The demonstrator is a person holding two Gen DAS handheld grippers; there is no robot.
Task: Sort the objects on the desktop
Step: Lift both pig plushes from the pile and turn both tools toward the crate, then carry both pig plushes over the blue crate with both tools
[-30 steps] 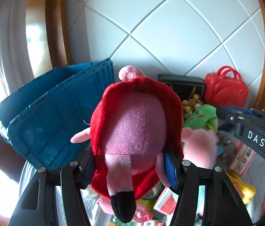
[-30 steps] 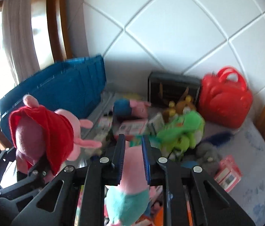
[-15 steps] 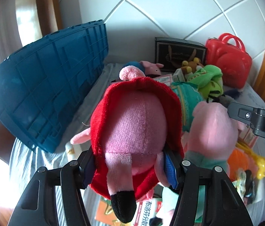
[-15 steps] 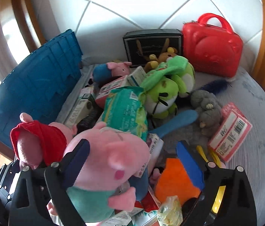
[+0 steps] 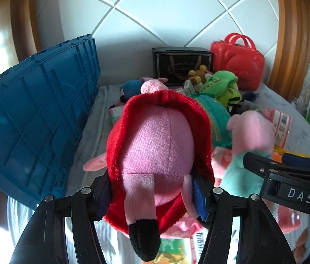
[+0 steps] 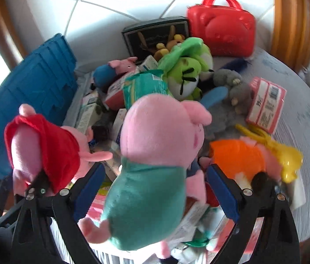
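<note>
A pink pig plush in a red dress point(image 5: 159, 145) is clamped between the blue pads of my left gripper point(image 5: 152, 198), its black-tipped leg hanging toward the camera. The right wrist view shows this pig point(image 6: 42, 151) at lower left. My right gripper point(image 6: 155, 189) stands wide open. A pink pig plush in a teal dress point(image 6: 155, 143) hangs between its jaws, with a gap to each blue pad. In the left wrist view the teal pig point(image 5: 251, 132) is just right of the red one, above a finger point(image 5: 287, 176) of the right gripper.
A blue crate point(image 6: 29, 92) leans at the left. A red carry case point(image 6: 221, 33) and a black box point(image 5: 181, 63) stand at the back wall. Below me lies a pile: green frog plush point(image 6: 185, 72), grey plush point(image 6: 236, 88), pink carton point(image 6: 265, 105), orange plush point(image 6: 236, 156), yellow toy point(image 6: 287, 160).
The right gripper went from shut to wide open, leaving the teal-dressed pig loose between its jaws. Both grippers have tipped and come down toward the pile. The left still holds the red-dressed pig.
</note>
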